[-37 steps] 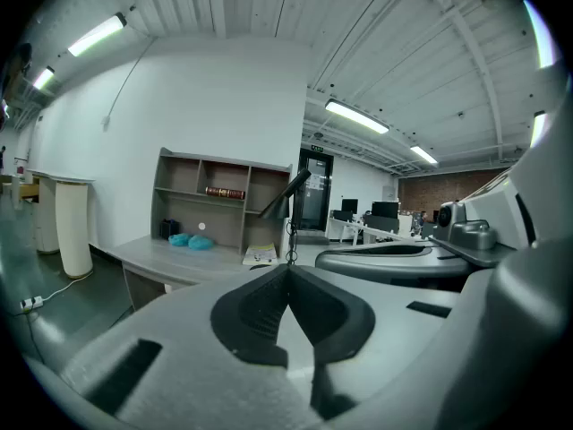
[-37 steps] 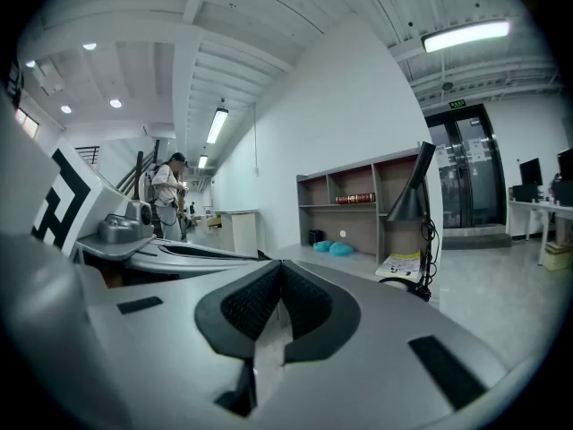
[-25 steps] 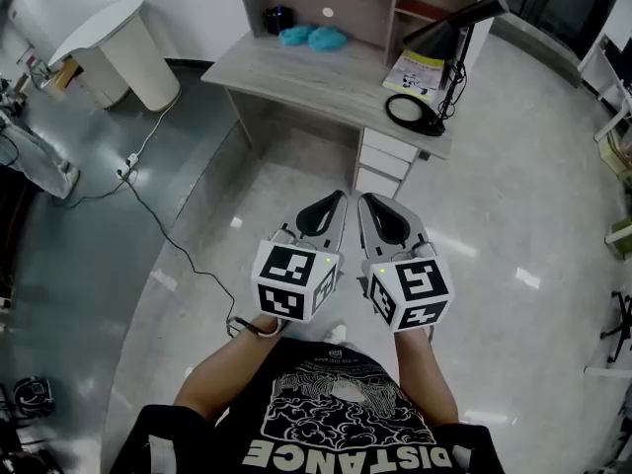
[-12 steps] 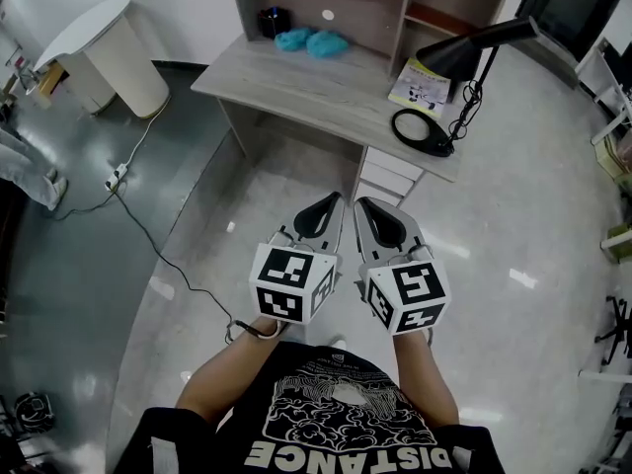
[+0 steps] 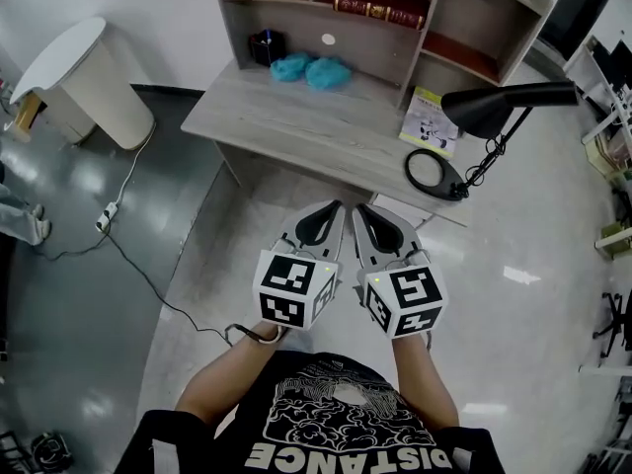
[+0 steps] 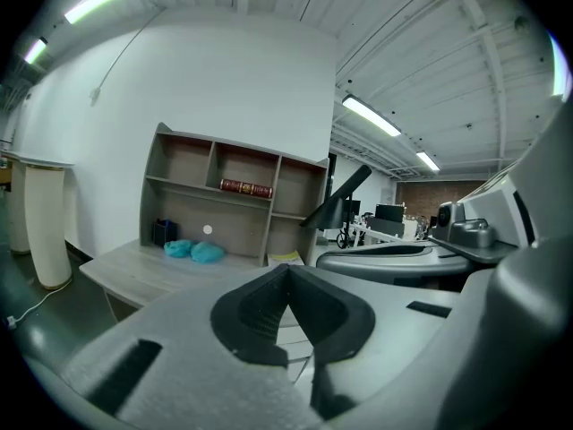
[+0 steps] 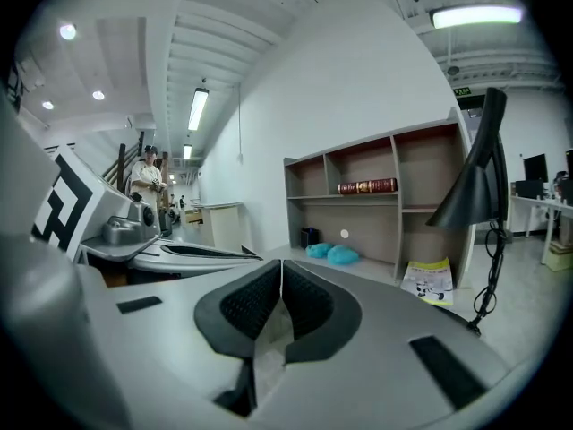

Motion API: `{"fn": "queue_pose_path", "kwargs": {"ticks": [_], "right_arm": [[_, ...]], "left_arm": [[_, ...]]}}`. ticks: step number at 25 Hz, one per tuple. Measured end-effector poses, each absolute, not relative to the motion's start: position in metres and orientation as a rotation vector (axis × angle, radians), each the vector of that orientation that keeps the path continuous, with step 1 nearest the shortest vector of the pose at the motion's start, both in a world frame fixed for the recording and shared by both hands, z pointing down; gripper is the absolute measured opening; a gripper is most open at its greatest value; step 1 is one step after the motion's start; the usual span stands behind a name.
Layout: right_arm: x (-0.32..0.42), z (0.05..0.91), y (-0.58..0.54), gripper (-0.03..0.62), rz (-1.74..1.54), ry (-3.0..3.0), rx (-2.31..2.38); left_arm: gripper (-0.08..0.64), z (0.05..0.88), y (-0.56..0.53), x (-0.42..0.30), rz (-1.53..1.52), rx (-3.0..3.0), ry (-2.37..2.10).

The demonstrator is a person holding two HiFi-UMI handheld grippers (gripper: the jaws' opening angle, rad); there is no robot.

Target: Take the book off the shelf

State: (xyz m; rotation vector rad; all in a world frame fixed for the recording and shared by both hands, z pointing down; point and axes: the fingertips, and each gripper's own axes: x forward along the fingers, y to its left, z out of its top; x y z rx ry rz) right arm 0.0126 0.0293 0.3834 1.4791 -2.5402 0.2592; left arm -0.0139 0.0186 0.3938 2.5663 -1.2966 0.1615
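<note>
A dark red book [image 5: 380, 4] with gold bands lies flat on the middle shelf of the wooden hutch [image 5: 425, 30] at the back of the desk; it also shows as a red book [image 6: 246, 187] in the left gripper view and a red book [image 7: 368, 186] in the right gripper view. My left gripper [image 5: 332, 212] and right gripper [image 5: 359, 212] hang side by side over the floor in front of the desk, well short of the shelf. Both have their jaws shut with nothing between them, as the left gripper [image 6: 287, 270] and right gripper [image 7: 281, 267] show in their own views.
On the desk [image 5: 326, 126] lie two teal cloths [image 5: 306, 68], a yellow booklet [image 5: 425, 118] and a black desk lamp [image 5: 494, 112]. A dark cup [image 5: 263, 45] stands in the left cubby. A white bin [image 5: 74, 82] and a cable [image 5: 128, 255] sit on the floor at left.
The view has moved closer to the desk; the hutch and book now show more fully. Both grippers stay shut, side by side, and have drifted slightly down in the view.
</note>
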Motion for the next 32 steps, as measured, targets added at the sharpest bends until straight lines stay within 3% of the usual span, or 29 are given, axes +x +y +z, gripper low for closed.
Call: {"fn": "queue_pose_path", "kwargs": {"ticks": [14, 32], "right_arm": [[-0.053, 0.380, -0.055, 0.018, 0.243, -2.465, 1.544], [-0.031, 0.380, -0.151, 0.018, 0.227, -2.504, 1.554]], "left_arm": [[0.011, 0.386, -0.071, -0.070, 0.131, 2.623, -1.166], [0.011, 0.391, -0.162, -0.050, 0.126, 2.614, -1.184]]}}
